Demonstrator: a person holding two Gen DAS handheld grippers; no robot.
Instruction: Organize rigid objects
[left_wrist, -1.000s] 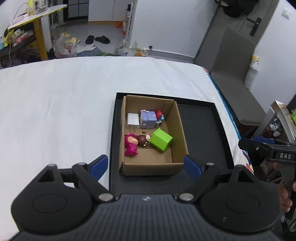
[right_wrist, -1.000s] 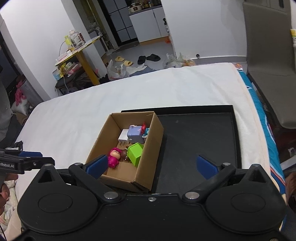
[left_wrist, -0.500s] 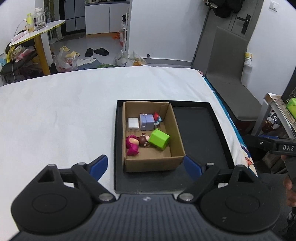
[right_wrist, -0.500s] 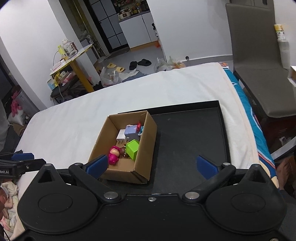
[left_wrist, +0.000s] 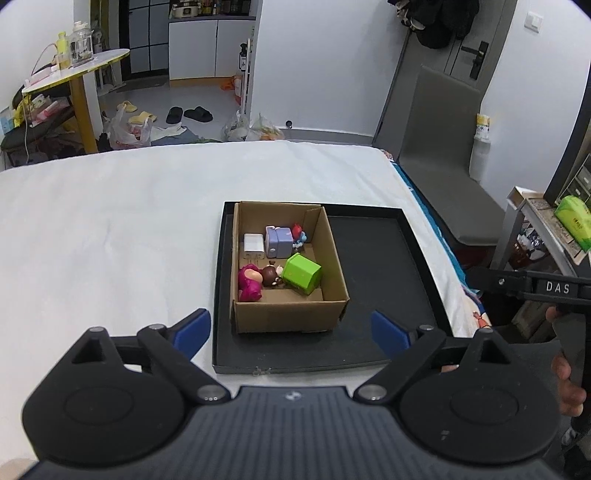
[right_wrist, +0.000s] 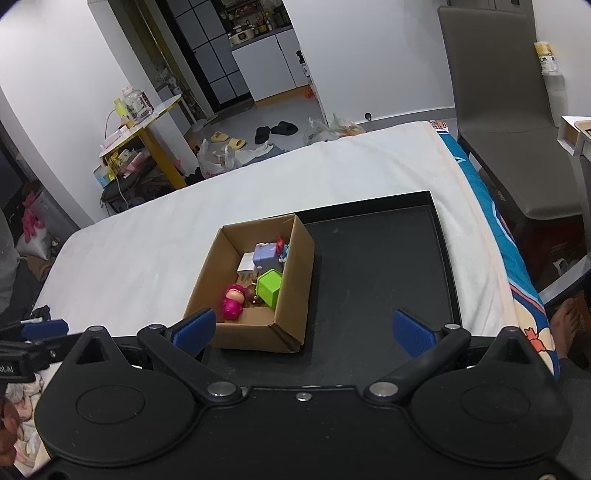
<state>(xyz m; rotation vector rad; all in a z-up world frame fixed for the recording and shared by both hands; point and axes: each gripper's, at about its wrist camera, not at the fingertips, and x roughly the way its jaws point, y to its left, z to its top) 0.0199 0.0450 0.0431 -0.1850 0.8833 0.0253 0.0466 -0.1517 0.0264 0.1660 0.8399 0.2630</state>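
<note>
A cardboard box (left_wrist: 288, 314) (right_wrist: 291, 306) sits in the left half of a black tray (left_wrist: 376, 266) (right_wrist: 376, 273) on the white-sheeted bed. In the box lie a green cube (left_wrist: 302, 274) (right_wrist: 269, 288), a pink figure (left_wrist: 249, 282) (right_wrist: 232, 300), a lilac block (left_wrist: 279, 242) (right_wrist: 265, 255), a white charger (left_wrist: 253, 244) (right_wrist: 246, 266) and a small red-and-blue figure (left_wrist: 298, 235). My left gripper (left_wrist: 291, 330) is open and empty, held back before the tray's near edge. My right gripper (right_wrist: 302, 329) is open and empty, above the tray's near edge.
The white bed (left_wrist: 110, 229) spreads left of the tray. A grey chair (right_wrist: 506, 110) stands to the right beyond the bed's blue edge (right_wrist: 506, 251). A yellow-legged table (left_wrist: 74, 74), bags and slippers lie on the floor behind.
Both grippers have pulled back and up from the box; the box and tray look smaller and farther. The toys in the box have not moved.
</note>
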